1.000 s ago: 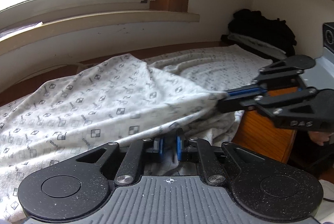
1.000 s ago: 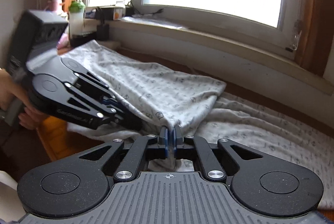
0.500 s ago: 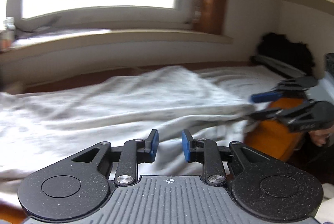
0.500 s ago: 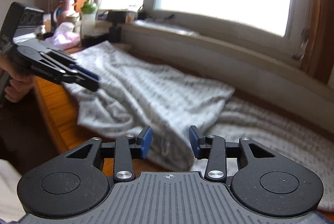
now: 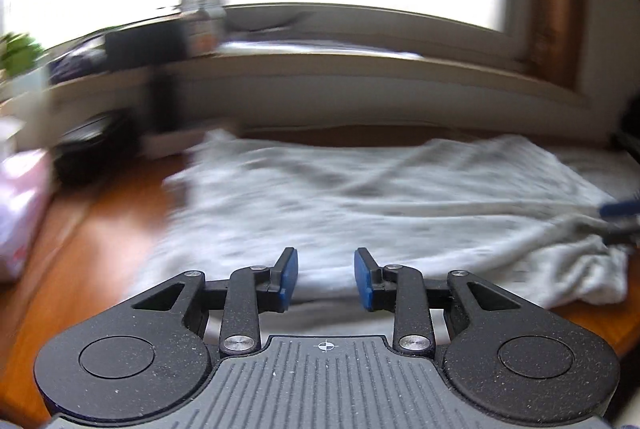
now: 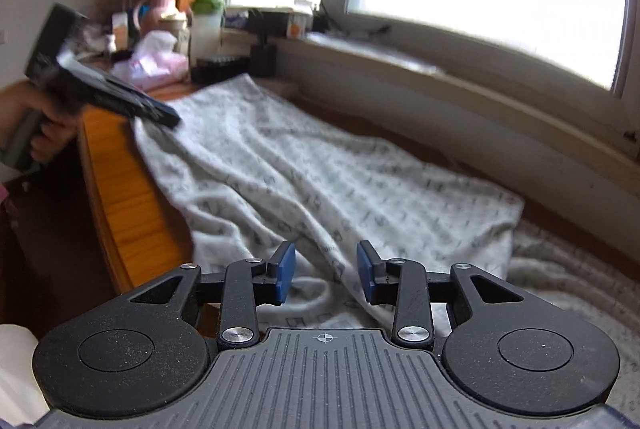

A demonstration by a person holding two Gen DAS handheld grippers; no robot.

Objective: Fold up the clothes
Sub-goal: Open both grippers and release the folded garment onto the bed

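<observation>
Both grippers, left [image 5: 326, 279] and right [image 6: 326, 275], gape empty over our half-doubled cloth [image 6: 360, 189]; next, we judge, regrip an edge.

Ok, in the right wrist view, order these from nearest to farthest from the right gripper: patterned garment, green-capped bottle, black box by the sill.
1. Patterned garment: right under the open right gripper.
2. Black box: beyond the garment's far end, by the sill.
3. Green-capped bottle: far left, behind the box.
</observation>
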